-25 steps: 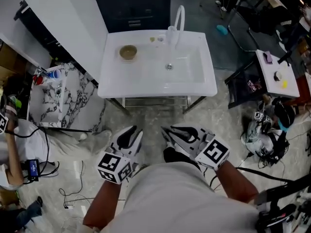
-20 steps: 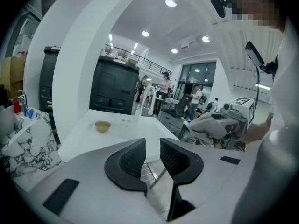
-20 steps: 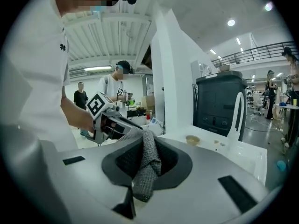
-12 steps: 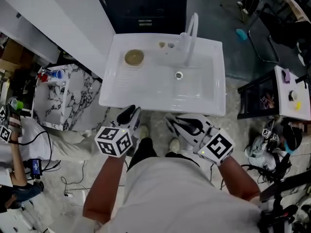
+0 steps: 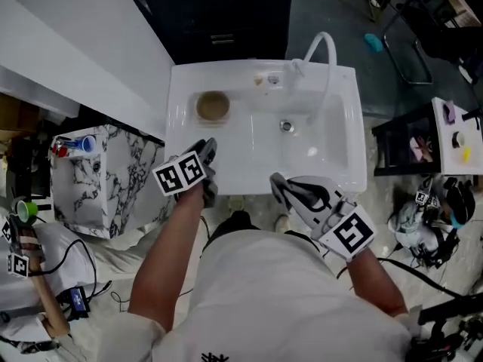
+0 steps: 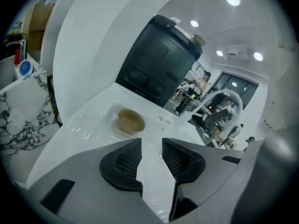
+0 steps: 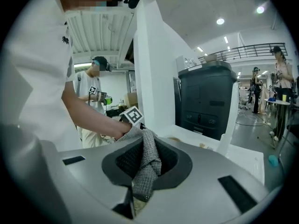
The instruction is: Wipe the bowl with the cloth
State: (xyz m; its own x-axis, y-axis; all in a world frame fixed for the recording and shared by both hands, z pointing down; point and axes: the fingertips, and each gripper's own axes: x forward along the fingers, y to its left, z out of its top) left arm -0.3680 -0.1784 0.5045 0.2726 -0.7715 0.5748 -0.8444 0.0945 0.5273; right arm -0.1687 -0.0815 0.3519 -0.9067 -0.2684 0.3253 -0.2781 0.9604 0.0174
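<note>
**Left jaws apart short of the bowl, right clamped on the cloth**

Head view: my left gripper (image 5: 205, 157) hangs over the near edge of the sink (image 5: 249, 138). The bowl (image 5: 213, 105) is just ahead of it. From my right gripper (image 5: 283, 187) the bowl is ahead and to the left.

Left gripper view: the jaws stand apart, having just been opening, with nothing between them. The bowl sits beyond the tips.

Right gripper view: the jaws pinch the grey cloth (image 7: 148, 153).

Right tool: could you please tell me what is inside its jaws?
A grey cloth is clamped in the right tool. The cloth's lower end is hidden between the pads.
</note>
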